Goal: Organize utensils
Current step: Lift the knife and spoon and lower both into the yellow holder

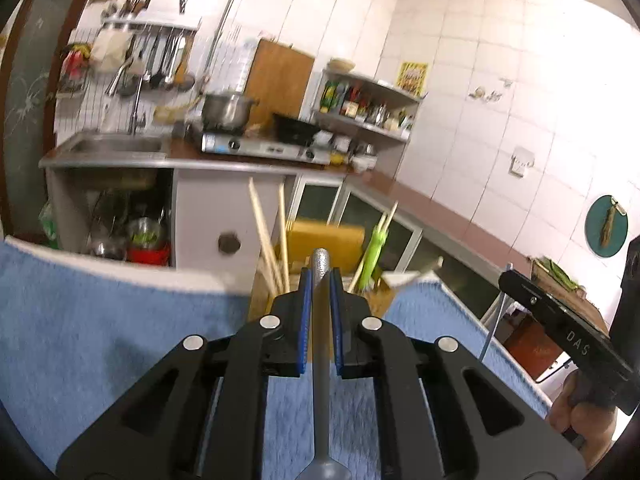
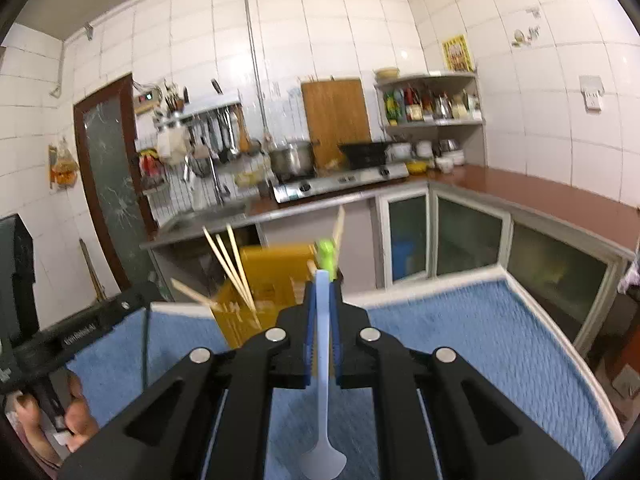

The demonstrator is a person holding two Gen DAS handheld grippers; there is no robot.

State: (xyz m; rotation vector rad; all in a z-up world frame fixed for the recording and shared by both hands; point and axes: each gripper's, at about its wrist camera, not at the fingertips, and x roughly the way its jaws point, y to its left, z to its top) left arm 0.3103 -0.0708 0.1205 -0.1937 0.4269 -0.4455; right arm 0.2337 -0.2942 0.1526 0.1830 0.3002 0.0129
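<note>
Blue cloth [image 1: 100,300], grey spoon [image 1: 321,360] handle pointing forward

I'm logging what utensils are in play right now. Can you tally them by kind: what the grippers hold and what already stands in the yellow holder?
Grey metal spoon, in the left gripper: 1
Pale blue plastic spoon, in the right gripper: 1
Green utensil in the yellow holder: 1
Wooden chopsticks in the holder: at least 5, blurred
Total: at least 8
</note>
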